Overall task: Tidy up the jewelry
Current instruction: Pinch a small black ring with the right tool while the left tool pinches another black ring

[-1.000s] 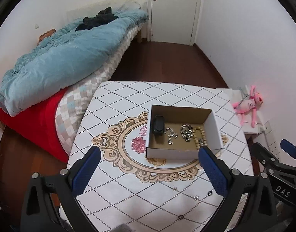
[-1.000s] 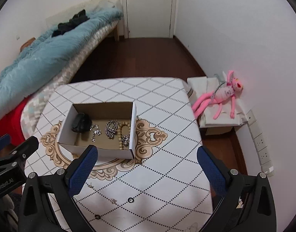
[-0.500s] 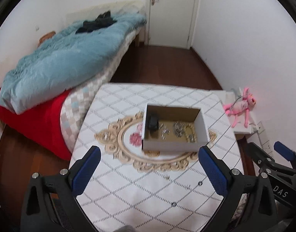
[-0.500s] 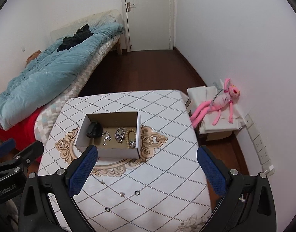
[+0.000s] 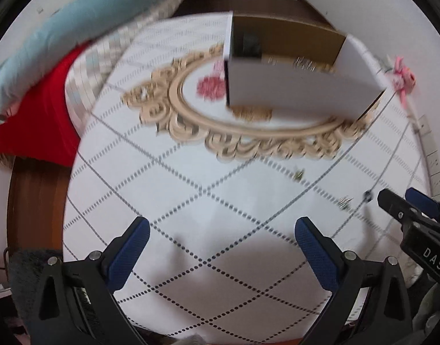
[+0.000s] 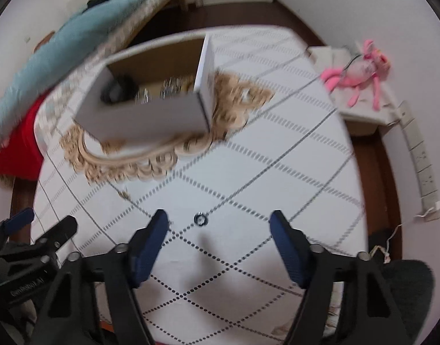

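A white cardboard box (image 5: 289, 92) with a brown inside stands on the patterned table (image 5: 220, 195); it holds a black item, chains and beads. It also shows in the right wrist view (image 6: 150, 118). A small dark ring (image 6: 200, 219) lies on the table just ahead of my right gripper (image 6: 220, 227), which is open and empty. Small loose pieces (image 5: 345, 201) and a tiny earring (image 5: 299, 174) lie right of my left gripper (image 5: 220, 234), which is open and empty low over the table.
A bed with a blue duvet (image 5: 76, 23) and red sheet stands left of the table. A pink plush toy (image 6: 361, 69) lies on a low white stand at the right by the wall. Wall sockets (image 6: 421, 161) are at the right.
Both grippers have dropped from high above to close over the table. The box and loose pieces now look much larger. The views are motion-blurred.
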Available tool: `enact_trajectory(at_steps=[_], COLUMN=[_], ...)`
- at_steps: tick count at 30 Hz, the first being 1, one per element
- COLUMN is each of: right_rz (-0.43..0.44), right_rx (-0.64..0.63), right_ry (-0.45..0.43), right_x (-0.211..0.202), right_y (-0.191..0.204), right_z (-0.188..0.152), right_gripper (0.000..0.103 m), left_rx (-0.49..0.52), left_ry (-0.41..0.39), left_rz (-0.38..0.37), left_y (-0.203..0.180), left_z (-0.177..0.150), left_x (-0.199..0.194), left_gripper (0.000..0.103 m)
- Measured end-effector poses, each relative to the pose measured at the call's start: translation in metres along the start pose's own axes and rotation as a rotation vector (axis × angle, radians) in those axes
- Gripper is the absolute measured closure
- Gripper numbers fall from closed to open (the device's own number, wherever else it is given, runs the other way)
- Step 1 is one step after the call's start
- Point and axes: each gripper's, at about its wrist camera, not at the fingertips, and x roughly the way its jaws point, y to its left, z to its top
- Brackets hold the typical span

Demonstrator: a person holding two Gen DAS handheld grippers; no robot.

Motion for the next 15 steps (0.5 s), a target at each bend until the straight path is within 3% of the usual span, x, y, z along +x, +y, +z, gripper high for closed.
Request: enact_trajectory(at_steps=[4, 6, 10, 12, 15], right_rz=[-0.007, -0.013, -0.035, -0.047, -0.040], right_rx=[-0.041, -0.062, -0.114, -0.143, -0.159], right_ry=[0.014, 0.017, -0.017, -0.031, -0.042], right_x=[0.021, 0.027, 0.028, 0.028, 0.026], right_y=[0.009, 0.015, 0.025, 0.029, 0.033], right_z=[-0.006, -0.006, -0.008, -0.011, -0.014], right_gripper=[0.049, 0.061, 0.073, 0.090, 0.090], left_rx=[-0.014, -0.020, -0.020, -0.018, -0.011], left_ry=[0.044, 0.054, 0.063, 0.067, 0.065], left_rz=[0.000, -0.001, -0.001, -0.004, -0.012], left_y=[0.003, 0.004, 0.005, 0.003, 0.000], left_z=[-0.006, -0.008, -0.012, -0.013, -0.017], left_x=[0.016, 0.020, 0.021, 0.022, 0.017], left_gripper=[0.000, 0.000, 0.000, 0.000, 0.000])
